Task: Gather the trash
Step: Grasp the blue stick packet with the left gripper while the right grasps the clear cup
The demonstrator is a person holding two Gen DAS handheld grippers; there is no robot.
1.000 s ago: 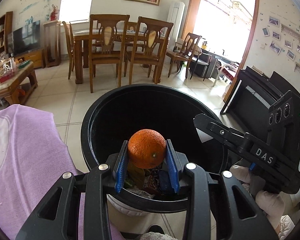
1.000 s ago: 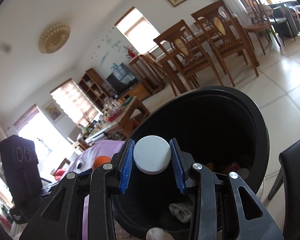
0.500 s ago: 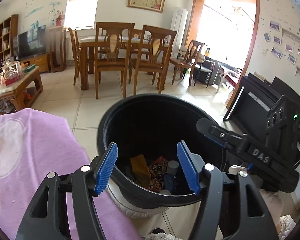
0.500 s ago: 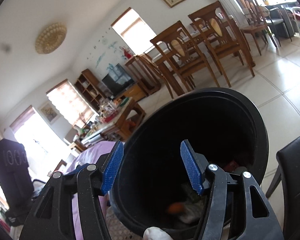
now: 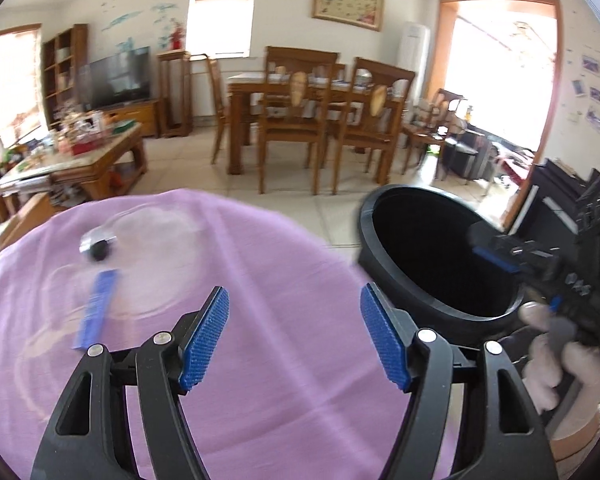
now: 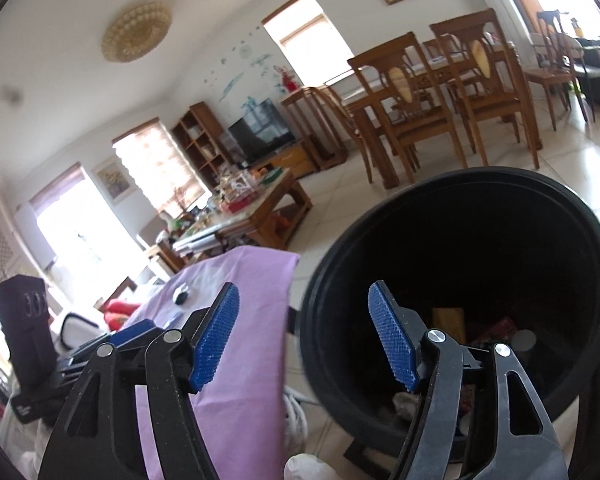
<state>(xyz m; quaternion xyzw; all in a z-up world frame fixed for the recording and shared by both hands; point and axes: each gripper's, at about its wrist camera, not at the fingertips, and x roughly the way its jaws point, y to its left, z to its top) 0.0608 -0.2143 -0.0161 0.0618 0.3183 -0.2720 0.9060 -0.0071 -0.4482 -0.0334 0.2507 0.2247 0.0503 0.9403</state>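
Note:
My left gripper (image 5: 294, 334) is over the purple tablecloth (image 5: 260, 384), its jaws still opening with nothing between them. On the cloth to its left lie a blue strip (image 5: 96, 312) and a small dark round object (image 5: 98, 249). The black trash bin (image 5: 432, 256) stands to the right, beside the table. My right gripper (image 6: 304, 334) hovers at the bin's (image 6: 480, 280) near rim, its jaws also opening and empty. Wrappers, a yellow box (image 6: 448, 320) and a grey cap (image 6: 525, 340) lie inside the bin. A gloved hand (image 5: 552, 356) holds the right gripper.
Wooden dining chairs and a table (image 5: 312, 108) stand across the tiled floor. A cluttered coffee table (image 5: 72, 152) is at the left, a dark piano (image 5: 560, 196) at the right. The bin sits just past the table's edge.
Both grippers let go over the bin: the orange and the white-capped bottle dropped in. The left gripper then swung left over the purple cloth; the right pulled back slightly.

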